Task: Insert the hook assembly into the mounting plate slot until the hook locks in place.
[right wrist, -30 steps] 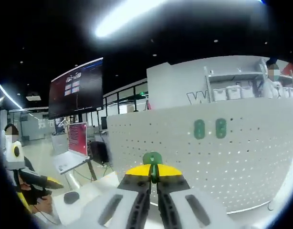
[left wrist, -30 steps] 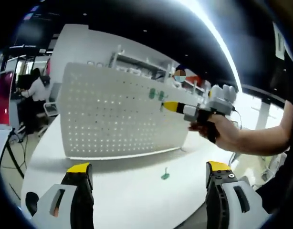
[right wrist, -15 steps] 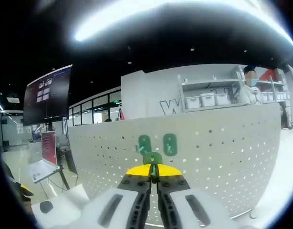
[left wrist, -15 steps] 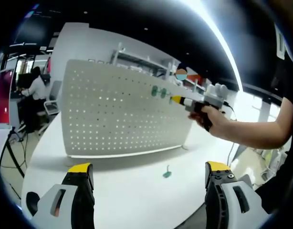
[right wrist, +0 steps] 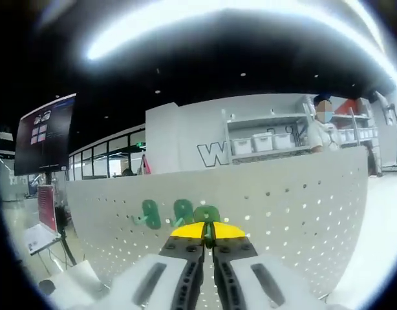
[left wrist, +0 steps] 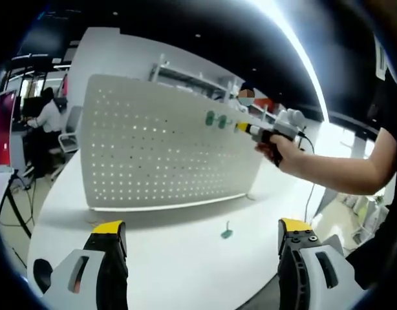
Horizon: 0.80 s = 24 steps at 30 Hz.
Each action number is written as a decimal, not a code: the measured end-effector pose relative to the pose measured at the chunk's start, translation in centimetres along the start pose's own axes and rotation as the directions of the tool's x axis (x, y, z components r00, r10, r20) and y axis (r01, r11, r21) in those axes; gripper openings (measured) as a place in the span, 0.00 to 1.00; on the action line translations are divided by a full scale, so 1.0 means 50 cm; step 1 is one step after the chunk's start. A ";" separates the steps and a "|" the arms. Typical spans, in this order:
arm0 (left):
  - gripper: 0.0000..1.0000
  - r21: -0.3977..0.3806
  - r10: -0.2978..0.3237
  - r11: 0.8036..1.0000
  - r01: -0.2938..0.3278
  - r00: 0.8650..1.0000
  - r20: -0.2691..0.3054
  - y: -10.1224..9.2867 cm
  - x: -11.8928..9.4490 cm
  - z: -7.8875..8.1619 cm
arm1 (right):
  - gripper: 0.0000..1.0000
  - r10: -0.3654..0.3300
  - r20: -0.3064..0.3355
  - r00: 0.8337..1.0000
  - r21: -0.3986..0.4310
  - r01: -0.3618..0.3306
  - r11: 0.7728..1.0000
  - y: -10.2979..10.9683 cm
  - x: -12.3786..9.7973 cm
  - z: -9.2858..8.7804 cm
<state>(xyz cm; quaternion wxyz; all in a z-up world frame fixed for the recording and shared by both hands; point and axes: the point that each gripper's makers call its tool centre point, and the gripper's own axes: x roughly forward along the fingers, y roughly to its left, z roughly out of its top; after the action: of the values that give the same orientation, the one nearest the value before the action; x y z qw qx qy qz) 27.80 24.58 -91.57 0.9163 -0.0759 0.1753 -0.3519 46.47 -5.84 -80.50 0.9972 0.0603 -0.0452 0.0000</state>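
A white perforated mounting plate (left wrist: 153,148) stands upright on the white table (left wrist: 179,258); two green hooks (left wrist: 215,120) hang near its upper right. In the right gripper view the plate (right wrist: 295,213) is close ahead, with the two mounted hooks (right wrist: 166,213) just left of my tips. My right gripper (right wrist: 208,230) is shut on a third green hook (right wrist: 207,214), held at the plate's face beside them. In the left gripper view that right gripper (left wrist: 250,129) and the hand holding it reach in from the right. A spare green hook (left wrist: 227,232) lies on the table. My left gripper (left wrist: 198,229) is open, low over the table.
Shelves with white bins (right wrist: 269,141) and a standing person (right wrist: 324,126) are behind the plate. A seated person (left wrist: 46,119) works at a desk at far left. A dark round object (left wrist: 42,271) sits by the table's left edge. A monitor (right wrist: 46,132) hangs at left.
My right gripper has carried its hook up and toward the plate, closing in beside the two mounted hooks. The left gripper has stayed open and nearly still.
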 end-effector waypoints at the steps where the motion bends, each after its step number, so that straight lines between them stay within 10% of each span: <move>1: 0.99 -0.002 0.000 1.000 0.000 1.000 0.000 0.001 0.000 -0.001 | 0.00 -0.002 0.001 1.000 0.001 0.002 1.000 -0.002 0.001 0.001; 24: 0.98 -0.018 0.029 0.999 -0.029 0.999 -0.018 0.025 -0.001 -0.014 | 0.00 -0.045 0.035 0.998 0.016 0.045 0.999 -0.024 0.039 0.004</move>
<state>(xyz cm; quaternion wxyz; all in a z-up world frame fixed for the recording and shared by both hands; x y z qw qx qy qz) 28.27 25.51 -92.51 0.9189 -0.0785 0.1878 -0.3378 48.41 -7.06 -80.29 0.9955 0.0691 -0.0613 -0.0231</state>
